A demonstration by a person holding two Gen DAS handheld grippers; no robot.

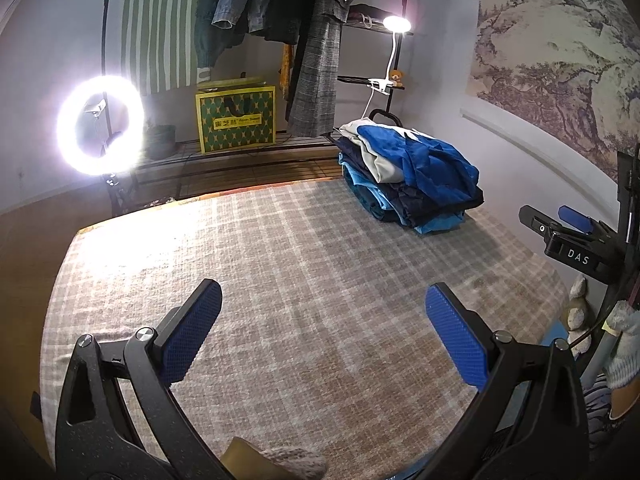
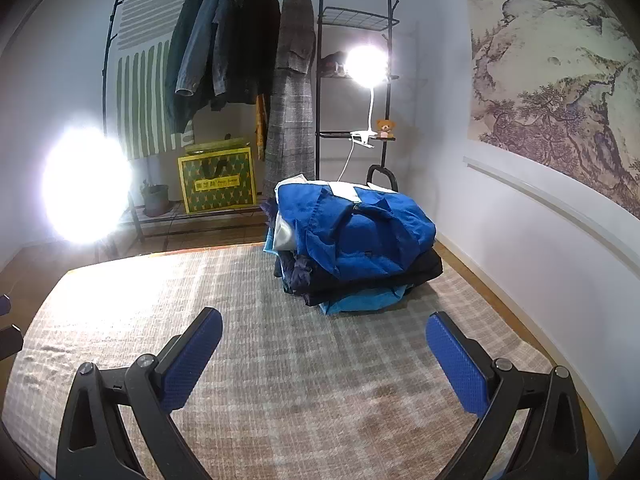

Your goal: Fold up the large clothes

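Clothes pile (image 2: 352,240) sits folded on your plaid bedcover (image 2: 280,360), ahead of both sets of fingers, blue jacket (image 2: 360,232) on top. Left to right: ring light (image 1: 100,126) far off past your left fingers, your left gripper (image 1: 324,300) spread wide, nothing between the pads, hanging over bare cover with the pile ahead and right of it. Your right gripper (image 2: 324,328) is spread too, empty, pile straight ahead between its fingertips. Coat rack (image 2: 248,40) stands beyond the pile.
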